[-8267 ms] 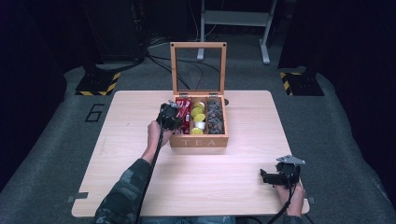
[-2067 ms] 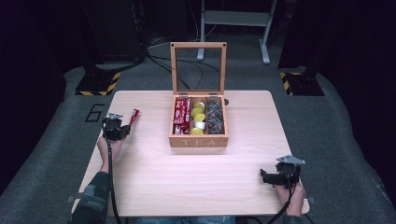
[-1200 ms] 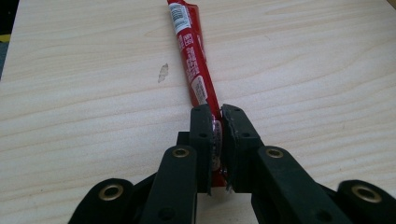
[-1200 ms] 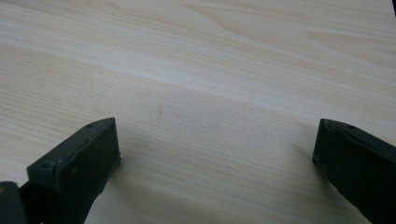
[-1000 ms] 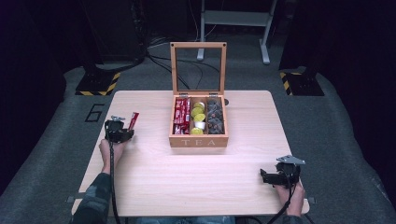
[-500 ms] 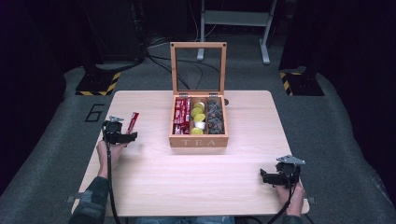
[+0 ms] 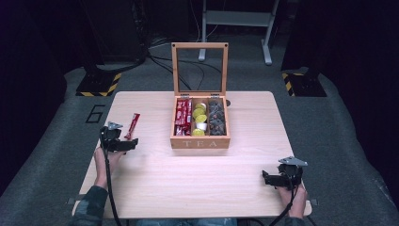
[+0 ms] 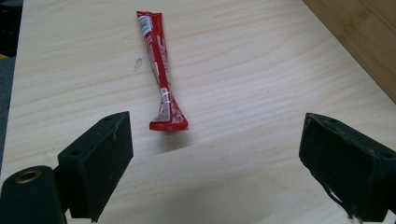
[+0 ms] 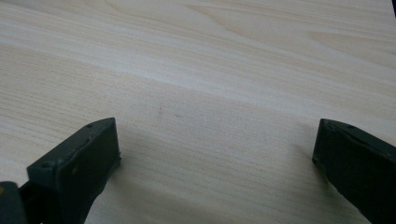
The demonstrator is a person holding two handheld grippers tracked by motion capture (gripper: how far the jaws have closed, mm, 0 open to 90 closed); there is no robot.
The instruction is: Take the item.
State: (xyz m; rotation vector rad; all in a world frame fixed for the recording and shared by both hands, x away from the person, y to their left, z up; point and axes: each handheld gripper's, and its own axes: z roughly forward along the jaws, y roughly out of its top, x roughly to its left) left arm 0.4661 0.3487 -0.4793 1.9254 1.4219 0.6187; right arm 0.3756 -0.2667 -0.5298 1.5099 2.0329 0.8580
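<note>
One red packet (image 8: pixel 161 77) lies flat on the tabletop (image 7: pixel 197 165), just ahead of the left claw (image 8: pixel 215 154). That claw's jaws have just been opening; they stand wide with nothing between them. One tea box (image 7: pixel 200 121) sits well off to its side. The right claw (image 9: pixel 215 158) gapes empty too, with bare wood around it.

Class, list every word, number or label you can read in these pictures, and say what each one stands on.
"TEA": on the front wall of the wooden tea box.
"6": on the grey floor left of the table.
Print on the red sachet: too small and blurred to read.
</note>
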